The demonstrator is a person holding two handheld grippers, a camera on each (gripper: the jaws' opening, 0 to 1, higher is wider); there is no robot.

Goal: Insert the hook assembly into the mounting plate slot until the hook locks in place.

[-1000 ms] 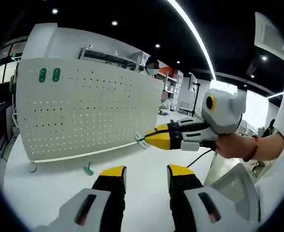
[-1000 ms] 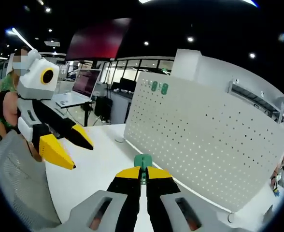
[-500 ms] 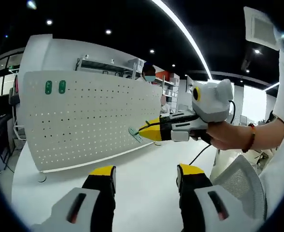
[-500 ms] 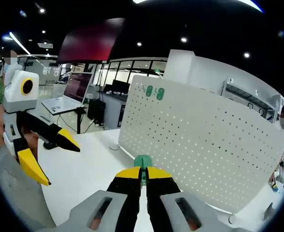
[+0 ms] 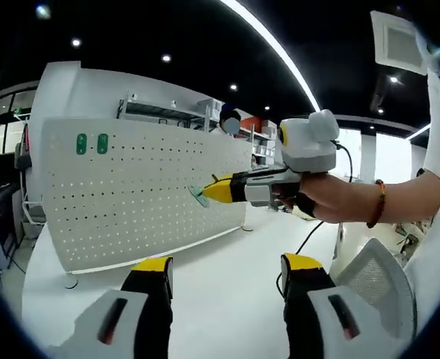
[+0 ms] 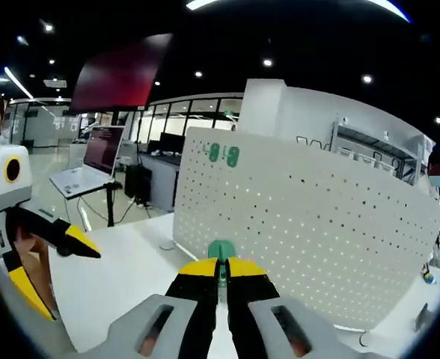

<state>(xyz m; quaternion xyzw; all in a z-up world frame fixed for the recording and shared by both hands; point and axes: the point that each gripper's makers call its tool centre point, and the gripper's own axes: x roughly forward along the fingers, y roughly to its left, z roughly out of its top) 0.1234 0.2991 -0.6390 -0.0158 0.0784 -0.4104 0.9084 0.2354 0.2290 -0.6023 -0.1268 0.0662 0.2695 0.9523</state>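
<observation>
While the white pegboard [image 6: 302, 232] stood upright on the table [image 5: 227, 277] with two green hooks [image 6: 221, 154] mounted, the right gripper [image 6: 221, 271] clamped a green hook [image 6: 221, 250] before it; left gripper [image 5: 224, 271] jaws stood apart, empty.

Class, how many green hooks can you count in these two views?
3: two hooks side by side at the pegboard's upper corner, one hook gripped in the right tongs. Others may be hidden.

The left gripper [image 5: 224, 273] is held level with its yellow-tipped fingers [image 5: 154, 269] spread wide apart. The right gripper [image 6: 221, 267] has its fingers pressed together. In the left gripper view, a hand [image 5: 321, 200] with a beaded wristband grips the right gripper's handle.
</observation>
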